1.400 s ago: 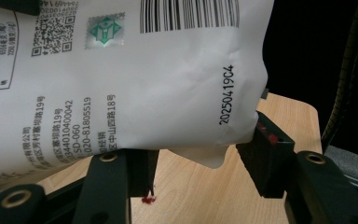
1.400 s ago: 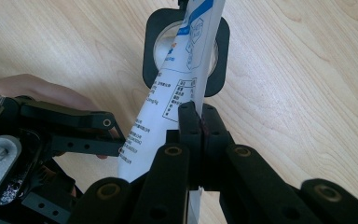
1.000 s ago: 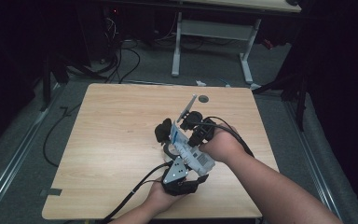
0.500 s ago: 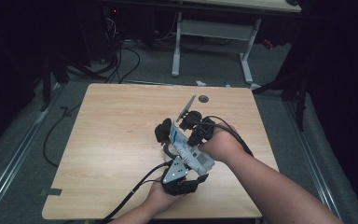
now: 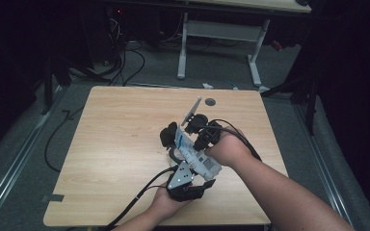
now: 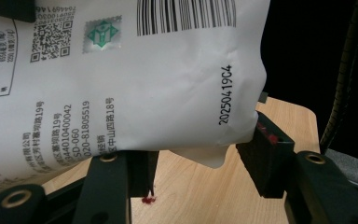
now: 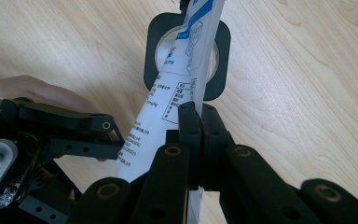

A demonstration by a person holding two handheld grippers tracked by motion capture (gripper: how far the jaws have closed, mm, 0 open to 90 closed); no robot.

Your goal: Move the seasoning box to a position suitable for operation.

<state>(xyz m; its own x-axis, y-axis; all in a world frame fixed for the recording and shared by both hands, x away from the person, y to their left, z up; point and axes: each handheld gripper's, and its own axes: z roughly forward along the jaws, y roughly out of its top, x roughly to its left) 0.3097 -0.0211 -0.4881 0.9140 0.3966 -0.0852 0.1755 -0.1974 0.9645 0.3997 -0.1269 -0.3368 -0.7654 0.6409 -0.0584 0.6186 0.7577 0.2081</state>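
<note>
Both grippers are holding a white pouch (image 5: 192,154) above the worktop (image 5: 115,144). Right gripper (image 7: 199,123) jaws are pinching its edge; left gripper (image 6: 196,158) jaws are squeezing its body. Right gripper view is showing a black coaster (image 7: 154,56) underneath.

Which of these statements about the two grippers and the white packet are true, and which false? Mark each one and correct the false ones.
1. The right gripper is pinched shut on an edge of the white packet. True.
2. The left gripper has its jaws on the packet. True.
3. The packet lies flat on the wooden table with no gripper touching it. False: both grippers hold it above the table.
4. A barcode and a printed date code show on the packet. True.
5. The black square holder sits on top of the packet. False: it rests on the table, behind the packet.
</note>
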